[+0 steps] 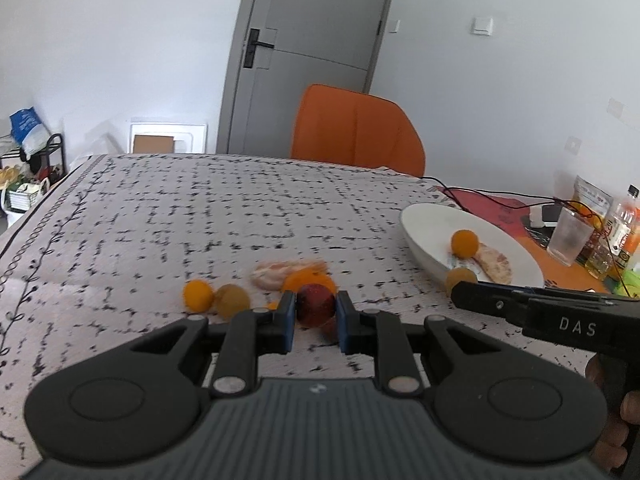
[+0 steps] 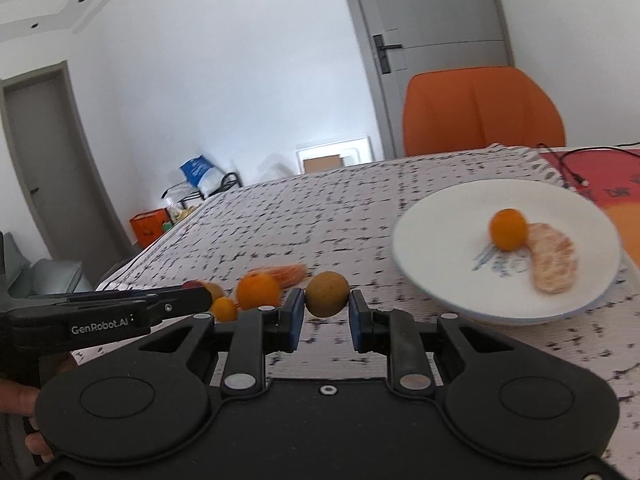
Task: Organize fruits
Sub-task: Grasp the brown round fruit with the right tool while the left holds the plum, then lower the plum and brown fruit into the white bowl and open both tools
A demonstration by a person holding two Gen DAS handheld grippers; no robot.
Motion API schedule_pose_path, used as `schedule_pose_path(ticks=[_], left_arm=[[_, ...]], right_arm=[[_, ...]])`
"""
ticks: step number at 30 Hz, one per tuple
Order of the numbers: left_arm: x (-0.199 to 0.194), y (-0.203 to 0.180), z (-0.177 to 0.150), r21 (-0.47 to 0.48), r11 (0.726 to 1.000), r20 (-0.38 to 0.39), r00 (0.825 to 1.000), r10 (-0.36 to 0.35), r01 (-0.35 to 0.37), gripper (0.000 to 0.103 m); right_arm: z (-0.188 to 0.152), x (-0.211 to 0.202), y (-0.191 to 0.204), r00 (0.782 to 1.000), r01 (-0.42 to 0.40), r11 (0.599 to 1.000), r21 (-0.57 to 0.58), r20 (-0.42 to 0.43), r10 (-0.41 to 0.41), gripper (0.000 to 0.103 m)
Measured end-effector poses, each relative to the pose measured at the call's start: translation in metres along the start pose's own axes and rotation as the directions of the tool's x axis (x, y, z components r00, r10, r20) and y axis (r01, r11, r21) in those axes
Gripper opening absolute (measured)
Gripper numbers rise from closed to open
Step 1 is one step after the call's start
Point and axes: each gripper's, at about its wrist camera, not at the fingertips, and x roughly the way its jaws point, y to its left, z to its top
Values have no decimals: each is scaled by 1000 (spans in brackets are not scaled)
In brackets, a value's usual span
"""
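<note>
Left tongs (image 1: 316,312) clamp a round, glossy dark-red fruit (image 1: 315,305); right tongs (image 2: 327,312) clamp a round, matte olive-brown fruit (image 2: 327,294). Neither has a long axis.

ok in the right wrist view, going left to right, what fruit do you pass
small orange fruit → larger orange → yellow-brown fruit between the right gripper jaws → orange on the white plate → peeled citrus piece beside it

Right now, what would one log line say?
left gripper: holds dark red fruit | right gripper: holds brownish fruit | plate: orange, peeled segment
</note>
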Motion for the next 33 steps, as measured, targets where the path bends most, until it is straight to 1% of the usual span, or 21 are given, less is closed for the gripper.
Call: schedule_pose_path(ticks=[7, 19, 27, 33], left_arm=[[9, -23, 5, 29, 999, 0, 1000, -26, 26, 20], [31, -56, 11, 71, 995, -13, 998, -69, 69, 20], [42, -71, 15, 94, 992, -20, 996, -83, 85, 20], [47, -80, 20, 112, 989, -19, 996, -91, 92, 20]], right_arm=[[4, -14, -27, 999, 42, 998, 38, 30, -43, 22], [2, -25, -71, 993, 107, 989, 102, 44, -112, 22], [2, -28, -85, 989, 130, 984, 119, 55, -137, 22], [0, -32, -91, 989, 122, 983, 134, 65, -132, 23]])
